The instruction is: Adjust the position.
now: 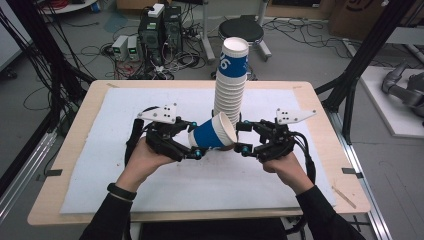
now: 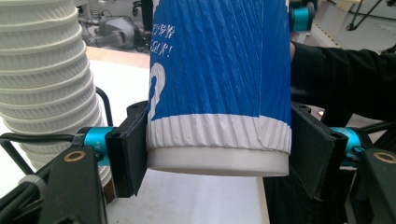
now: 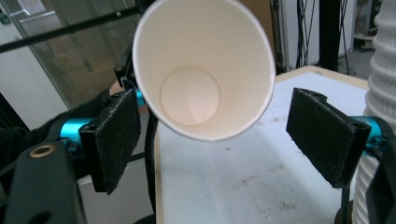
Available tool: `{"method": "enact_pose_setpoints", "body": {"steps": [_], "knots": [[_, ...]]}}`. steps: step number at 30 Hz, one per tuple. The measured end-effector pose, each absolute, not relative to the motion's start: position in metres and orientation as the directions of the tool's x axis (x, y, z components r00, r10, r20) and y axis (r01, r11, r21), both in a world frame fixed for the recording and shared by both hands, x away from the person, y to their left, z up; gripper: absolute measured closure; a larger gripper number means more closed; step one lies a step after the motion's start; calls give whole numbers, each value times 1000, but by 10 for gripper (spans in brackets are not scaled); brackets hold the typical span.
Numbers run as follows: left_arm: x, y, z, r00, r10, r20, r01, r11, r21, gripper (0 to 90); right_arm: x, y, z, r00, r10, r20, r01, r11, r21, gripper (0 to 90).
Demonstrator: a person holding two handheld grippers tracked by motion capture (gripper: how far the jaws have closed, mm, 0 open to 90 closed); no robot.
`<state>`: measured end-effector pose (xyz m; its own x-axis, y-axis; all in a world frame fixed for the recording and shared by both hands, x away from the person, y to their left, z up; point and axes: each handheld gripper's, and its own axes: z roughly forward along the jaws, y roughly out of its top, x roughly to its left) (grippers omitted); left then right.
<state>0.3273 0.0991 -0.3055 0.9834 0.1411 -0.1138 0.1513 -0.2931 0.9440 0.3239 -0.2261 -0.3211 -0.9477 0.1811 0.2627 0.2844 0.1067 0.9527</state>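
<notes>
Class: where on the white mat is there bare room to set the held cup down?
Bare mat lies left of the stack, and in front of both hands. It is crowded mid-table: left gripper, cup, right gripper, stack.

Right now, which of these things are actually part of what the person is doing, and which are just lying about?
Part of the job:
- blue paper cup, clamped on its side in the left gripper
- tall stack of cups
- right gripper, jaws open at the cup's mouth
- white mat on the table

Just lying about:
- round stool
- computer boxes and cables on the floor
</notes>
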Motion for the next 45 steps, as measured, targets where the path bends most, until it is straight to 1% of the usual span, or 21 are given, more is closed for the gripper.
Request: {"method": "enact_pose_setpoints", "body": {"steps": [5,10,11,12,15,17,18,21,22,26,29,33,34,35,36,38,41,45], "knots": [[327,99,-306,985,130,-113,146,-278,949,293,323,-222,-321,-950,164,265,284,108,953,180],[326,98,-306,986,129,-109,141,-272,952,293,323,-217,-323,-944,148,294,308,86,947,180],[326,98,-307,985,126,-115,145,-264,953,293,324,-216,-323,-943,147,298,312,83,947,175],[326,98,-307,987,121,-110,139,-269,953,293,324,-212,-324,-939,154,307,319,64,945,143],[325,97,-307,988,110,-111,138,-271,953,293,324,-210,-324,-939,148,311,322,59,945,141],[324,95,-307,989,102,-110,134,-275,952,293,325,-206,-325,-939,119,323,331,55,942,141],[324,94,-308,988,101,-115,139,-274,952,293,325,-206,-325,-939,119,323,331,55,942,141],[324,89,-311,989,89,-119,140,-289,947,293,324,-204,-325,-942,110,316,323,49,945,150],[324,87,-312,988,87,-126,146,-289,946,293,323,-205,-324,-949,110,297,302,36,953,171],[324,84,-316,987,88,-136,156,-289,945,295,324,-206,-323,-950,111,292,298,42,954,197],[325,84,-318,986,86,-144,163,-299,940,297,325,-207,-323,-953,110,283,291,69,954,232],[325,84,-318,984,95,-151,175,-338,925,275,326,-206,-322,-958,112,265,276,108,955,238],[325,83,-318,982,104,-156,184,-374,909,253,325,-205,-320,-962,125,244,261,150,954,237],[325,83,-318,982,104,-156,184,-374,909,245,325,-205,-320,-962,125,244,261,150,954,237],[325,82,-318,982,115,-147,181,-395,901,245,324,-204,-319,-965,135,226,248,180,952,238],[324,81,-318,983,110,-148,181,-421,889,239,321,-201,-316,-969,157,190,226,260,939,237],[323,78,-320,984,108,-143,177,-460,870,238,323,-201,-315,-969,155,193,230,275,934,238],[323,72,-324,983,109,-150,184,-477,859,234,323,-200,-315,-970,152,192,228,277,933,241]]}}
